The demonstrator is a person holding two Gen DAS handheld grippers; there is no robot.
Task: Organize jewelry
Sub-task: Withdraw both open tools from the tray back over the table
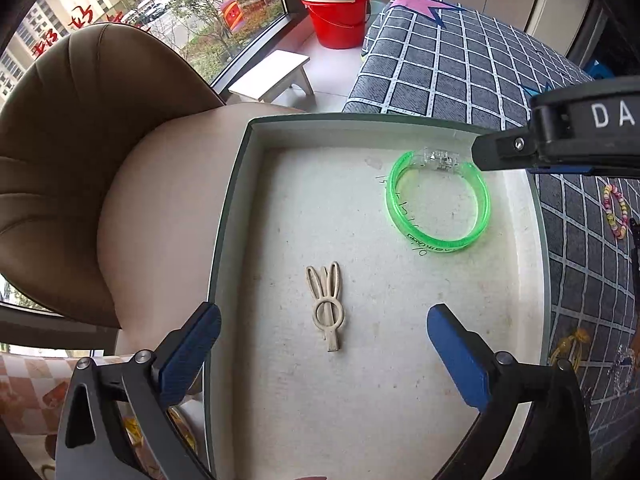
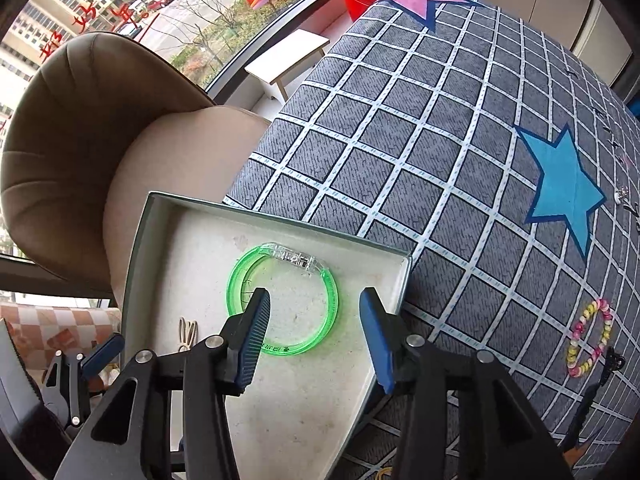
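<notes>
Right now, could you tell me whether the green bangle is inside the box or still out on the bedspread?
Inside. The green bangle lies flat on the box floor, within its walls.

The left gripper [image 1: 324,344] points steeply down over the near left part of the tray [image 1: 236,216], jaws spread as wide as they go. Its blue pads [image 1: 192,354] stand far apart and press on nothing; one sits at the tray's left rim, the other well inside.

The right gripper [image 2: 314,336] also points steeply down, over the tray's far right corner, jaws partly apart and nothing gripped. One pad [image 2: 252,340] hangs over the bangle [image 2: 332,300], the other near the tray's right edge.
</notes>
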